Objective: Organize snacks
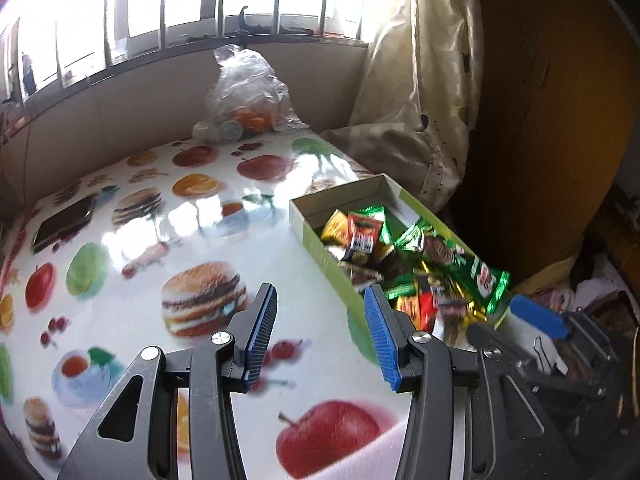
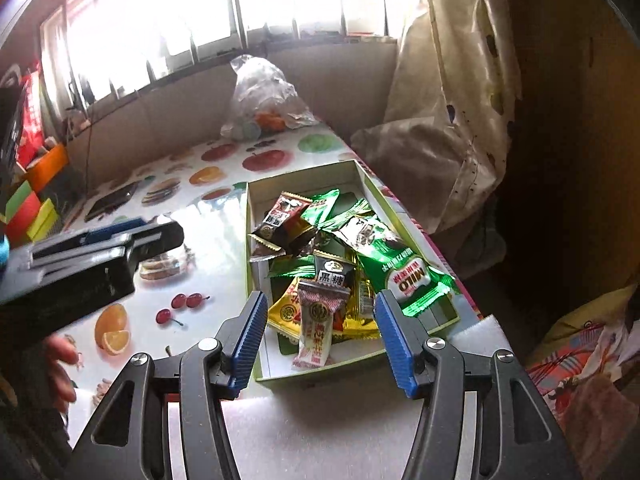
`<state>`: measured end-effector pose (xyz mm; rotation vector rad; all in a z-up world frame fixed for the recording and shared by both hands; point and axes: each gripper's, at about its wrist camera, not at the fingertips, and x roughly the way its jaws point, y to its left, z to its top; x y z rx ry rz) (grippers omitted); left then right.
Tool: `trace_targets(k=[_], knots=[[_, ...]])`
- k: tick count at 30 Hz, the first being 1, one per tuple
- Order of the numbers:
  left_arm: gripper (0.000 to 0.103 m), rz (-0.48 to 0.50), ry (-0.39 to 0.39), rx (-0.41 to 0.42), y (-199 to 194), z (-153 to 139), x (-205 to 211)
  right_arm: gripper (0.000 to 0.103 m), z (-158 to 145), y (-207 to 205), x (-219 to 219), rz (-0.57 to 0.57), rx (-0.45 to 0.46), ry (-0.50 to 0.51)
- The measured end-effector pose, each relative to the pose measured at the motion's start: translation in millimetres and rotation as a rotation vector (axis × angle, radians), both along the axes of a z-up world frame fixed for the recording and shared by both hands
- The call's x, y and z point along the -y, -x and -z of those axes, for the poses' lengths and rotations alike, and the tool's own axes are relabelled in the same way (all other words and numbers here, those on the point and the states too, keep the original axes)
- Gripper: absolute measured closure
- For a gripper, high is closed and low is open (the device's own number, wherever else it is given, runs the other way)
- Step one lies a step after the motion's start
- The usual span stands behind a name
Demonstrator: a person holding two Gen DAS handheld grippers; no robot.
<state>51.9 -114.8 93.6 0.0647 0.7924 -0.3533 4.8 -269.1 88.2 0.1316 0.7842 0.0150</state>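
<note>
Left wrist view: looks from my left gripper (image 1: 320, 334), low over the near part of the table (image 1: 132, 320), facing the barred window (image 1: 180, 4); the snack box (image 1: 320, 240) sits off to its right, and my right gripper (image 1: 516, 320) shows at the right edge.

Right wrist view: looks from my right gripper (image 2: 322, 338), close above the near end of the snack box (image 2: 250, 240), facing along it to the same window (image 2: 192, 12); my left gripper (image 2: 132, 236) crosses its left side.

Shared: table, box, plastic bag (image 1: 248, 92) (image 2: 262, 96), curtain (image 1: 424, 80) (image 2: 448, 100).
</note>
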Motion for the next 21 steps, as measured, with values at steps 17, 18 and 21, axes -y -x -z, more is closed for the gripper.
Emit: trace_targets(k=[17,18,21], knots=[[0.056,-0.013,-0.065,-0.125,49,70,-1,0.046,38,45,5,0.038,-0.076,0.046],[0.056,-0.018,-0.067,-0.130,50,73,-1,0.046,40,45,4,0.033,-0.079,0.047],[0.056,-0.024,-0.069,-0.135,50,77,0,0.046,50,42,-2,0.010,-0.107,0.062]])
